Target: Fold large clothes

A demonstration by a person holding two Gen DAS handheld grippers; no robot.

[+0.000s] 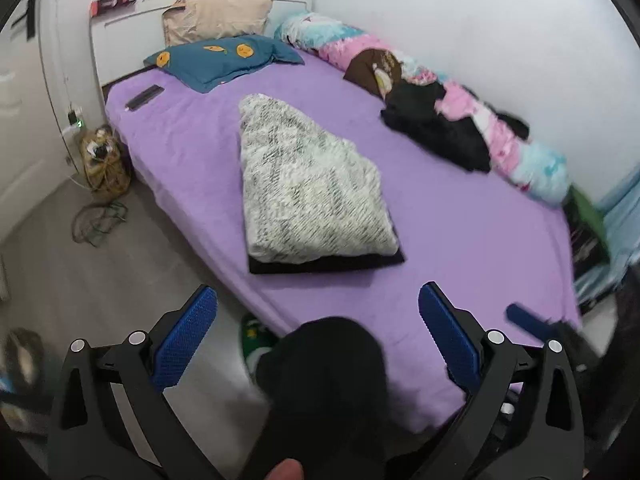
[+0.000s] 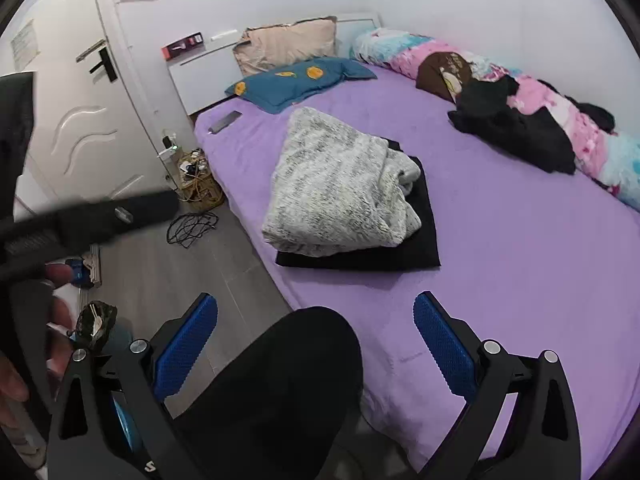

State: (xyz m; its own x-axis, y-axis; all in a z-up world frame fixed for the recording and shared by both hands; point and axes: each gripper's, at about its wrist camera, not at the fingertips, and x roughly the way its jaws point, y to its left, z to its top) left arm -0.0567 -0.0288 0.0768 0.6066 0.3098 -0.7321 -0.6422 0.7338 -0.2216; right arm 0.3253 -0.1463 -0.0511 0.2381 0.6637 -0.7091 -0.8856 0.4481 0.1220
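A folded grey-white fuzzy garment lies on a folded black garment in the middle of the purple bed; both also show in the right wrist view. A crumpled black garment lies by the wall, also seen in the right wrist view. My left gripper is open and empty above the bed's near edge. My right gripper is open and empty there too. A dark-clad knee fills the space between the fingers.
A blue pillow and a beige pillow lie at the headboard. A pink-blue rolled quilt runs along the wall. A remote lies on the bed. A basket and cables are on the floor by the door.
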